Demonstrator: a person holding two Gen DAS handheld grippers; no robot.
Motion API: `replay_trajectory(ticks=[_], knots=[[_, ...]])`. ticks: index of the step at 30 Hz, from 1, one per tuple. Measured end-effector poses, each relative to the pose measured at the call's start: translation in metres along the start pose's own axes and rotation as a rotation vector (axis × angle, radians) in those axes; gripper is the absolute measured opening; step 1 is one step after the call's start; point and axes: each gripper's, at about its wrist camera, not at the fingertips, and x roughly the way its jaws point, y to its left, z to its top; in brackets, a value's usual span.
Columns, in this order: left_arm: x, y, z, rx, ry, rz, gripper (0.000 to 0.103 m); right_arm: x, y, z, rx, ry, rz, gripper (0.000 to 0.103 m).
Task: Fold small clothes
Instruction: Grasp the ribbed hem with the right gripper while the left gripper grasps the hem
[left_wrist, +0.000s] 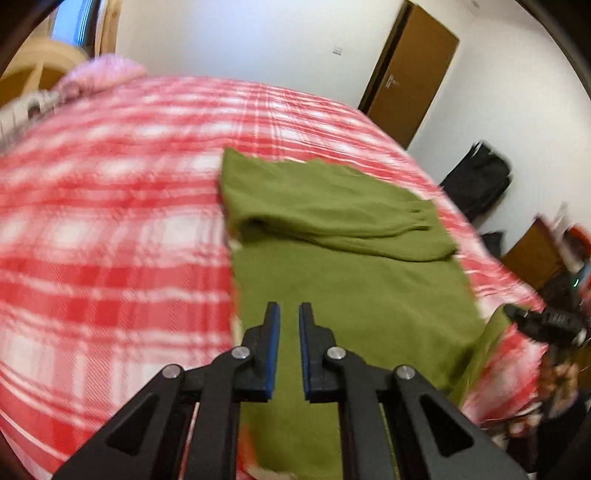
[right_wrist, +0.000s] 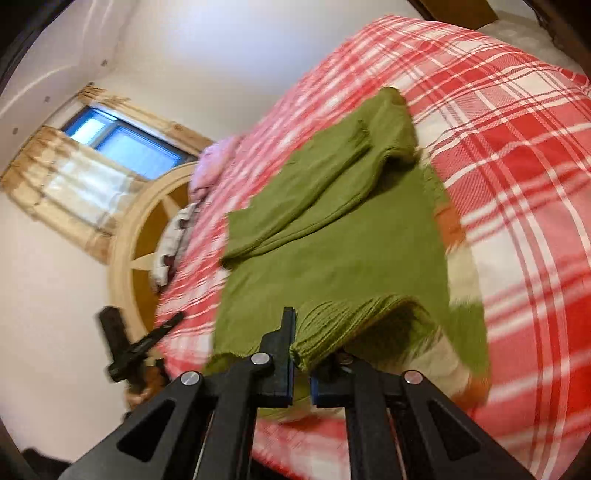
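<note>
**A:** Where's the garment?

**B:** The green sweater (left_wrist: 351, 280) lies spread on the red plaid bedspread (left_wrist: 110, 221), centre-right of the left wrist view. Its sleeves (left_wrist: 332, 214) are already folded across the body, above the middle of that frame. So the sides look done; I judge the step in hand is the bottom-to-top fold.

**A:** What's your right tool doing?

**B:** Your right gripper (right_wrist: 301, 354) is clamped on the ribbed hem (right_wrist: 351, 321), low centre in the right wrist view. The knit bunches between the jaws and that corner is lifted off the bedspread, with shadow beneath it.

**A:** And the left?

**B:** Your left gripper (left_wrist: 289, 332) hangs over the lower body of the sweater, jaws apart with a narrow gap, nothing between them. The hem corner on its side isn't caught. Both views are smeared with motion blur, so fine edges are hard to read.

**A:** What does the next move call for?

**B:** You need the left jaws on the opposite hem corner, toward the lower left of the sweater in the left wrist view, gripping both layers. Then carry both corners level toward the collar end at the top of the frame. Lift only one side and I'd expect the fold to skew and drag the sleeves out of place.
</note>
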Motion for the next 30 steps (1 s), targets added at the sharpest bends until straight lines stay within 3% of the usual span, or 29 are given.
replay_trajectory(ticks=[2,4,5,6,7,9,14,17,20,24,26,28,30], knots=[[-0.008,-0.005,-0.003,0.114,-0.012,0.013,0.018,0.011,-0.009,0.006,0.024,0.010,-0.035,0.005],[-0.017,-0.011,-0.012,0.240,-0.029,0.023,0.039,0.023,-0.017,0.008,0.031,0.021,-0.071,0.005],[-0.020,-0.012,-0.018,0.282,-0.034,0.018,0.059,0.028,-0.020,0.008,0.039,0.029,-0.076,0.005],[-0.025,-0.010,-0.027,0.330,-0.038,0.004,0.072,0.030,-0.025,0.007,0.046,0.036,-0.081,0.005],[-0.026,-0.009,-0.028,0.359,-0.039,-0.003,0.073,0.034,-0.029,0.005,0.051,0.044,-0.087,0.005],[-0.027,-0.004,-0.039,0.399,-0.020,-0.019,0.073,0.036,-0.033,0.003,0.061,0.038,-0.074,0.005],[0.002,-0.001,-0.046,0.329,0.079,-0.052,0.069,0.033,-0.036,0.002,0.067,0.016,-0.060,0.006],[0.005,-0.011,-0.060,0.323,0.082,-0.084,0.060,0.032,-0.034,0.001,0.049,0.018,-0.076,0.006],[0.007,-0.021,-0.070,0.336,0.071,-0.116,0.060,0.035,-0.031,0.000,0.028,0.024,-0.093,0.006],[0.029,-0.023,-0.078,0.324,0.130,-0.092,0.060,0.038,-0.028,0.002,0.024,0.021,-0.094,0.006],[0.031,-0.023,-0.079,0.319,0.118,-0.084,0.060,0.038,-0.028,0.002,0.039,0.016,-0.084,0.006],[0.028,-0.026,-0.081,0.315,0.116,-0.086,0.054,0.036,-0.029,0.002,0.043,0.009,-0.070,0.006],[0.025,-0.027,-0.083,0.301,0.119,-0.103,0.034,0.034,-0.029,0.002,0.035,0.003,-0.063,0.006]])
